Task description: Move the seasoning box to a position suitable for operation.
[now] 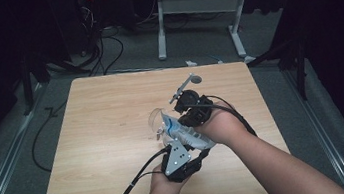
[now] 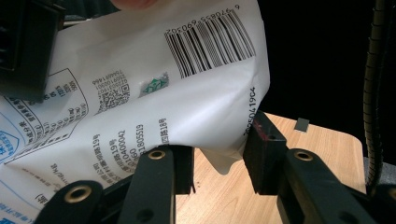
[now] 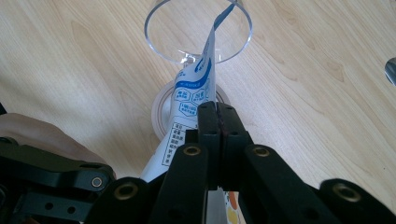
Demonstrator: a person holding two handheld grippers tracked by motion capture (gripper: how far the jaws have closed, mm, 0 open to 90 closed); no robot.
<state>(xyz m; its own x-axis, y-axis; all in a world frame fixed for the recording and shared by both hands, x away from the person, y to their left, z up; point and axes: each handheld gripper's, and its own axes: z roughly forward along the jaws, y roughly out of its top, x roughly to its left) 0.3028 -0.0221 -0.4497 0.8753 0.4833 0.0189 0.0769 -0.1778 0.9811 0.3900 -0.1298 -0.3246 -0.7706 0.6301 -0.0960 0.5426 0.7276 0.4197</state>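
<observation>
A white and blue printed pouch (image 1: 185, 134) hangs tilted over a clear stemmed glass (image 1: 157, 122) near the table's middle. My right gripper (image 3: 217, 109) is shut on the pouch (image 3: 194, 100), whose torn top corner dips inside the rim of the glass (image 3: 198, 32). My left gripper (image 2: 222, 149) stands open, with the lower corner of the pouch (image 2: 140, 93) hanging between its jaws. From the high view the left gripper (image 1: 193, 160) is under the pouch's bottom end and the right gripper (image 1: 189, 119) is above it.
A metal spoon-like thing (image 1: 189, 82) lies just beyond the right hand; its edge (image 3: 391, 70) also shows beside the glass. The wooden table (image 1: 104, 136) has bare room on its left half. Cables and a desk frame (image 1: 196, 8) stand on the floor behind.
</observation>
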